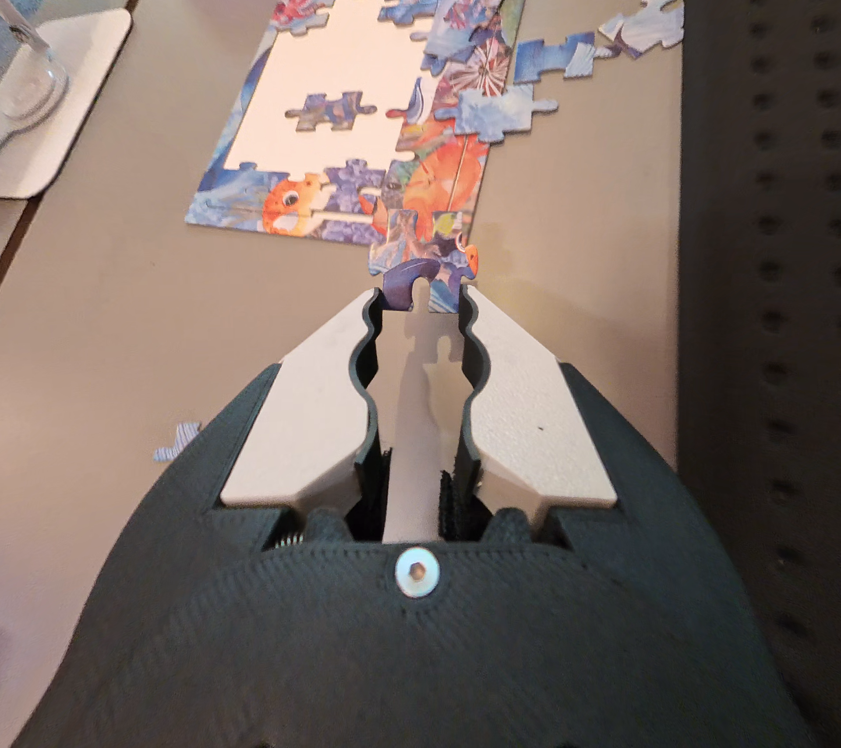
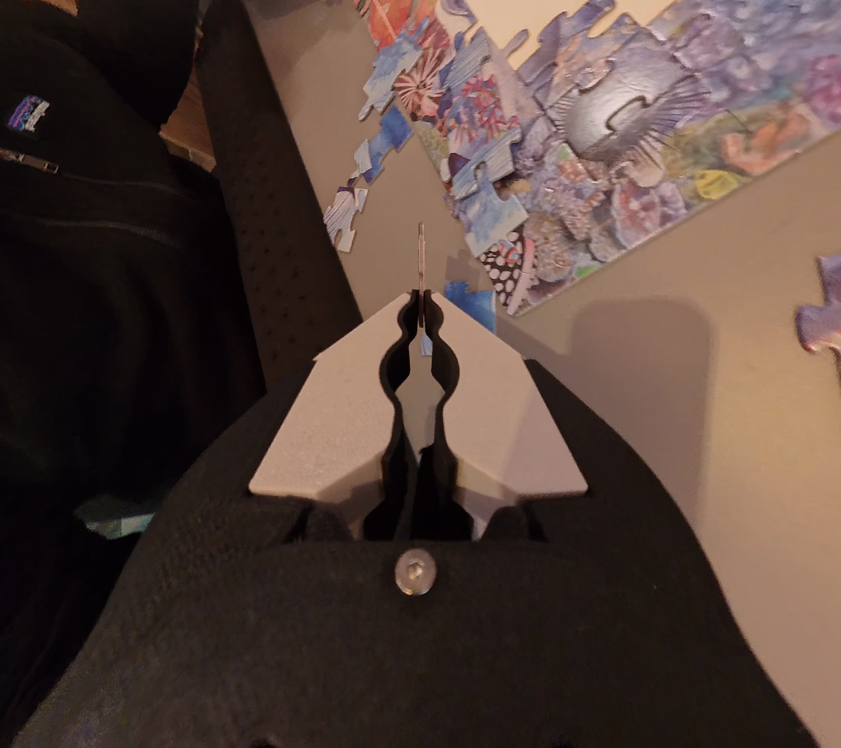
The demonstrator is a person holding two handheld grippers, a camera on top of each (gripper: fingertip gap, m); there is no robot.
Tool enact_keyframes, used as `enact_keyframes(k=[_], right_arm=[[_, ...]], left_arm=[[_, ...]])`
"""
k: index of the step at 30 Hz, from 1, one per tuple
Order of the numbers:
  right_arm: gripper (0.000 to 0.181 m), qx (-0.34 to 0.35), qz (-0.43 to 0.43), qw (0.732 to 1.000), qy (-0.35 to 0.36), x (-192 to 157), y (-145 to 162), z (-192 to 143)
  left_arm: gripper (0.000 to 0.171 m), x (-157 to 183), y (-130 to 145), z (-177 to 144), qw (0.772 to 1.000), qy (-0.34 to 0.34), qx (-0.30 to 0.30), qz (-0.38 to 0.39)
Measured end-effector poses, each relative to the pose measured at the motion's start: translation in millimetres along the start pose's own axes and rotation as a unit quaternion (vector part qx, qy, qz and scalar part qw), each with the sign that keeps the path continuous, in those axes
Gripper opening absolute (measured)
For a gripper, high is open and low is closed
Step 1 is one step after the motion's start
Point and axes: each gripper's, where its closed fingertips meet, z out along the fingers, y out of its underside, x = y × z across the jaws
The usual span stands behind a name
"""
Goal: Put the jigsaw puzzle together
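The partly built sea-life jigsaw (image 1: 437, 162) lies flat on the brown table (image 1: 136, 316), with a large white gap (image 1: 336, 66) in its middle and one loose piece (image 1: 332, 112) lying in that gap. My left gripper (image 1: 421, 298) is shut on a blue and orange puzzle piece (image 1: 423, 262), held flat by its near edge just in front of the jigsaw's near right corner. My right gripper (image 2: 421, 298) is shut on a thin puzzle piece (image 2: 421, 257), seen edge-on and held upright above the table near the jigsaw (image 2: 637, 125).
Loose blue pieces lie right of the jigsaw (image 1: 500, 112) (image 1: 646, 21); another lies beside my left gripper (image 1: 177, 439). A blue piece (image 2: 473, 303) and a purple piece (image 2: 819, 307) lie near my right gripper. A black perforated strip (image 1: 764, 225) borders the table. A person in black (image 2: 91, 225) sits there. Left tips to right tips: about 30 cm.
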Motion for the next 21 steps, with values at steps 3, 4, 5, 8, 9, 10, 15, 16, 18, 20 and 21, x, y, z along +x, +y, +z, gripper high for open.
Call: enact_keyframes(k=[3,4,5,8,9,10,15,16,18,20,21], right_arm=[[0.0,0.045,0.043,0.998,0.025,20,-5,-12],[0.0,0.06,0.055,0.996,0.033,27,-8,-16],[0.006,0.071,0.068,0.994,0.045,35,-9,-19],[0.035,0.076,0.084,0.991,0.072,46,-10,-23],[0.041,0.078,0.081,0.989,0.1,51,-11,-26],[0.042,0.081,0.074,0.986,0.124,53,-14,-29],[0.043,0.117,-0.003,0.976,0.182,28,-55,-26],[0.039,0.129,-0.018,0.978,0.163,14,-67,-17],[0.036,0.14,-0.039,0.982,0.116,-11,-87,4],[0.028,0.159,-0.053,0.984,0.068,-31,-108,23],[0.03,0.155,-0.053,0.985,0.051,-35,-115,34]], left_arm=[[0.032,-3,-15,12,1.0,-0.002,0.01,0.005],[0.032,-3,-19,17,1.0,-0.002,0.011,0.009],[0.032,-3,-23,23,1.0,-0.003,0.012,0.015],[0.031,-8,-35,37,0.999,-0.028,0.009,0.037],[0.031,-10,-41,41,0.998,-0.036,0.015,0.04],[0.031,-11,-47,44,0.998,-0.041,0.02,0.042],[0.031,-19,-72,58,0.993,-0.084,0.035,0.075],[0.031,-21,-75,61,0.991,-0.097,0.033,0.085],[0.031,-21,-83,66,0.989,-0.104,0.031,0.102],[0.031,-18,-91,71,0.987,-0.105,0.038,0.113],[0.031,-14,-94,74,0.987,-0.1,0.038,0.122]])
